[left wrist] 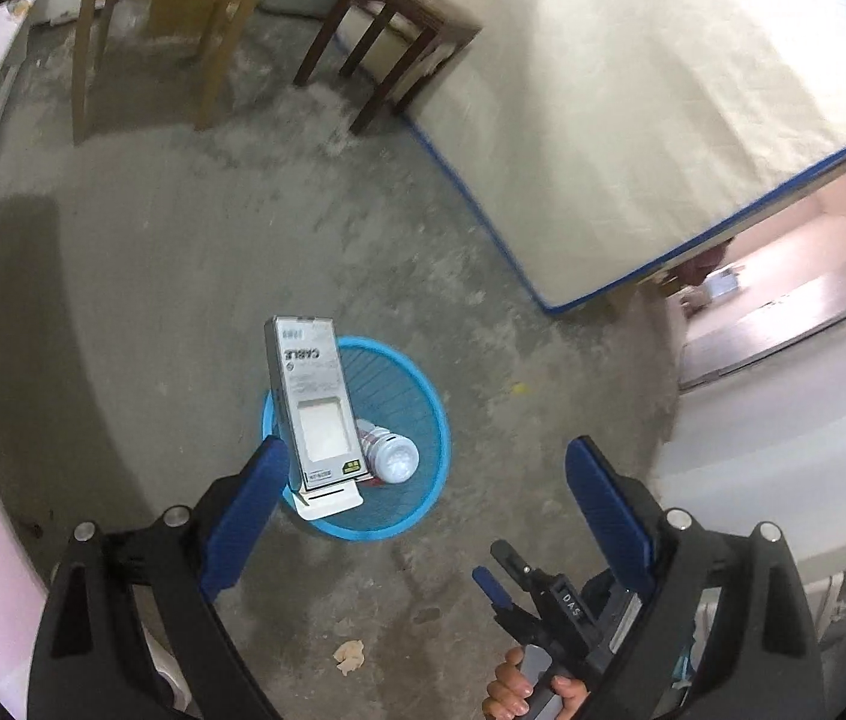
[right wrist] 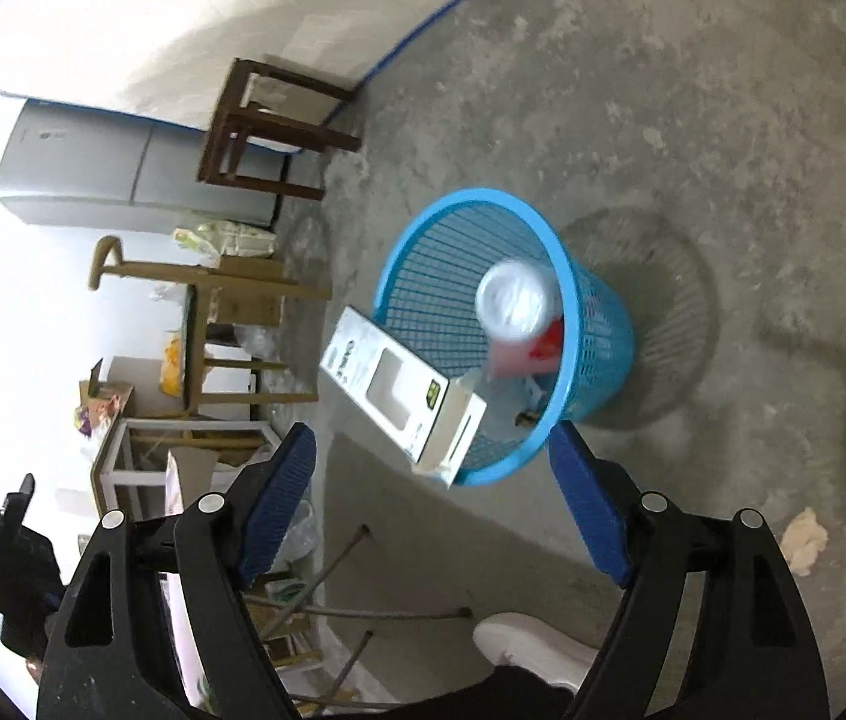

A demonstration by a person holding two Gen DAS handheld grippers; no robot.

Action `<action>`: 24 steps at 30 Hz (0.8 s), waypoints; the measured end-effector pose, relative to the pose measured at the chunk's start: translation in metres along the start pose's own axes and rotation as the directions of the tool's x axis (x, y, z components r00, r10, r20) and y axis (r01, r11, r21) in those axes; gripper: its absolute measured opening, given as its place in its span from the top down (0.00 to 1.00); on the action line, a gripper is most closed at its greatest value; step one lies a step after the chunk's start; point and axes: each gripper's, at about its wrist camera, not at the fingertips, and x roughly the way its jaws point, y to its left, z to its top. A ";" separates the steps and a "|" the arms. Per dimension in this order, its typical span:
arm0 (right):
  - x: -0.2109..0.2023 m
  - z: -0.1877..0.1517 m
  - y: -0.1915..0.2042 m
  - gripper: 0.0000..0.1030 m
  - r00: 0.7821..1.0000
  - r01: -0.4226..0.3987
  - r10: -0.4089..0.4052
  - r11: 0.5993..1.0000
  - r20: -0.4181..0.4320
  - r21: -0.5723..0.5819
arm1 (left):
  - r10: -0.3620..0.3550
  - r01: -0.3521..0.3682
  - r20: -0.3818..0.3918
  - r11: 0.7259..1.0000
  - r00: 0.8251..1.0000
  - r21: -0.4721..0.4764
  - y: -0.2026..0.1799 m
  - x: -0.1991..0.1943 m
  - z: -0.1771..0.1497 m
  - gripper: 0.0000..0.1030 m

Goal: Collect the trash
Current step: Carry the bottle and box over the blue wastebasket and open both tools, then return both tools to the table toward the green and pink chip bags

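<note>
The white box (left wrist: 318, 402) reads "CABLE", upside down; the right gripper (left wrist: 543, 591) bears "DAS"

Domestic interior, plain living or storage room. Bare, stained concrete floor (left wrist: 183, 276); blue-edged mattress (left wrist: 633, 108) leaning at far right; silver refrigerator (right wrist: 93, 171); dark wooden stool (left wrist: 387, 42); light wooden chair (left wrist: 171, 18); cardboard boxes (right wrist: 105, 396) and bags along the wall.

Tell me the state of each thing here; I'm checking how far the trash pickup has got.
Blue basket: upright on the floor.
White box: in mid-air above the basket rim, flap open, no pad pressing on it.
Bottle: blurred, inside the basket opening, apparently dropping in.
Crumpled paper: on the floor, not collected.
Left gripper: open.
Right gripper: open, empty.
</note>
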 end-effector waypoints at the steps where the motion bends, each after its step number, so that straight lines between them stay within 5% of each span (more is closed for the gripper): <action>1: -0.008 -0.005 0.005 0.25 1.000 -0.002 0.002 1.000 0.008 -0.021 | -0.015 0.015 0.009 1.000 1.000 0.001 0.002 -0.010 -0.001 0.12; 9: -0.015 -0.033 0.070 0.24 0.996 0.084 -0.080 0.951 0.026 -0.299 | -0.053 0.047 0.163 0.998 0.985 0.046 0.013 -0.141 -0.033 0.12; 13: 0.025 -0.043 0.109 0.14 0.986 0.149 -0.165 0.861 0.009 -0.487 | 0.012 -0.029 0.234 0.997 0.972 0.070 0.035 -0.206 -0.052 0.12; 16: 0.060 -0.046 0.121 0.13 0.959 0.252 -0.281 0.781 0.039 -0.572 | 0.086 -0.109 0.319 0.993 0.944 0.055 0.065 -0.260 -0.070 0.11; 24: 0.061 -0.068 0.121 0.13 0.973 0.197 -0.231 0.856 -0.012 -0.478 | 0.251 -0.236 0.473 0.967 0.844 -0.092 0.144 -0.354 -0.122 0.12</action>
